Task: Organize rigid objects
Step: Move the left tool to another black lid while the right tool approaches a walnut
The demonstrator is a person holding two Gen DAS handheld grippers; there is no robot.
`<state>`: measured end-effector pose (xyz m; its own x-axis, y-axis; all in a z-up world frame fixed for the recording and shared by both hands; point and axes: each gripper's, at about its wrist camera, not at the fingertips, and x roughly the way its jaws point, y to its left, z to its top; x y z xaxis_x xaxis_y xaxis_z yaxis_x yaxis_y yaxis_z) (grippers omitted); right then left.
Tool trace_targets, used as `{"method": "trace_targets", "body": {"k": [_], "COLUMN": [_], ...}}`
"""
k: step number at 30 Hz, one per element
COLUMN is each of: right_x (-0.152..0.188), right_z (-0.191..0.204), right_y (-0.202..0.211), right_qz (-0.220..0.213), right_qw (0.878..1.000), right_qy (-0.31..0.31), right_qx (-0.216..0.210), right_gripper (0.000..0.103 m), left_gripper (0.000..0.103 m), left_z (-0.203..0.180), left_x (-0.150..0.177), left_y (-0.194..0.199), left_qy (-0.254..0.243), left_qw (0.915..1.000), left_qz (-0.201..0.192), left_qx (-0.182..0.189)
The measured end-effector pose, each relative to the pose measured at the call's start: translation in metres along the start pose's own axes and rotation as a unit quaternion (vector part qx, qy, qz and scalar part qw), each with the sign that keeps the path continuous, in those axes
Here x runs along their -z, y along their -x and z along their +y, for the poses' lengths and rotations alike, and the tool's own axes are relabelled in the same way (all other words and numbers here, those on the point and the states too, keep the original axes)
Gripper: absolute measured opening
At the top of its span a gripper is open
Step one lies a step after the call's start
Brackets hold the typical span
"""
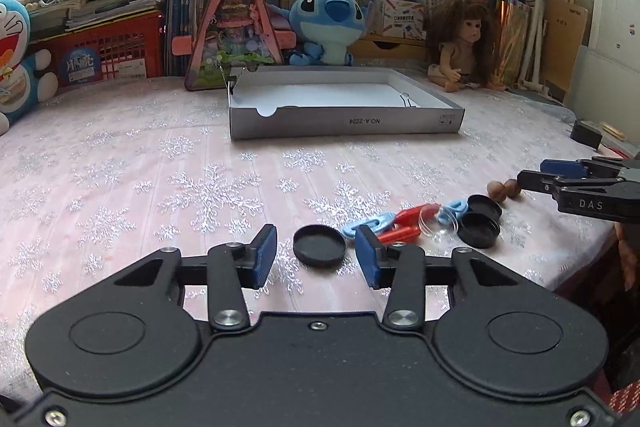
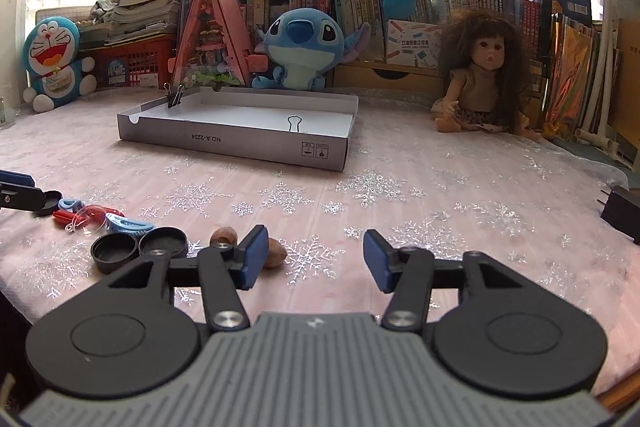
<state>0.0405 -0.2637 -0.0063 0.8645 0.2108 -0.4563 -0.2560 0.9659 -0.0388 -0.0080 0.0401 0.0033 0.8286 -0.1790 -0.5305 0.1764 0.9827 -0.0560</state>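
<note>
My left gripper [image 1: 316, 253] is open and empty, its blue pads on either side of a black round lid [image 1: 319, 245] lying on the cloth. To the right lie blue clips [image 1: 370, 224], red clips [image 1: 404, 223], a clear plastic piece [image 1: 442, 223], two black lids [image 1: 482, 221] and two walnuts [image 1: 505, 189]. My right gripper [image 2: 316, 255] is open and empty; the walnuts [image 2: 248, 247] lie by its left finger, the black lids [image 2: 138, 247] further left. A shallow grey box [image 1: 344, 123] with binder clips sits beyond, also in the right wrist view [image 2: 240, 143].
A pink snowflake cloth [image 1: 160, 167] covers the table. Plush toys, a doll [image 2: 484, 75], a pink triangular toy house [image 1: 234, 23], books and red baskets line the back. A black power adapter [image 2: 622, 213] lies at the right edge.
</note>
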Motion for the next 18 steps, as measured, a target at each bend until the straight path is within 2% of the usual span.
{"method": "trace_targets", "body": {"k": [7, 11, 18], "right_x": [-0.001, 0.000, 0.002], "right_z": [0.006, 0.009, 0.009], "right_y": [0.001, 0.001, -0.003], "right_qz": [-0.003, -0.002, 0.008], "right_qw": [1.000, 1.000, 1.000], "right_qy": [0.011, 0.014, 0.011], "right_qx": [-0.009, -0.016, -0.024], "right_gripper": [0.048, 0.045, 0.039], "left_gripper": [0.040, 0.034, 0.030], "left_z": [-0.006, -0.005, 0.000], "left_x": [0.002, 0.003, 0.003], "left_y": [-0.003, -0.007, -0.011], "left_qy": [-0.008, -0.001, 0.007], "left_qw": [1.0000, 0.9999, 0.9997], "left_qz": [0.004, 0.006, 0.010], "left_qx": [0.000, -0.009, -0.023]}}
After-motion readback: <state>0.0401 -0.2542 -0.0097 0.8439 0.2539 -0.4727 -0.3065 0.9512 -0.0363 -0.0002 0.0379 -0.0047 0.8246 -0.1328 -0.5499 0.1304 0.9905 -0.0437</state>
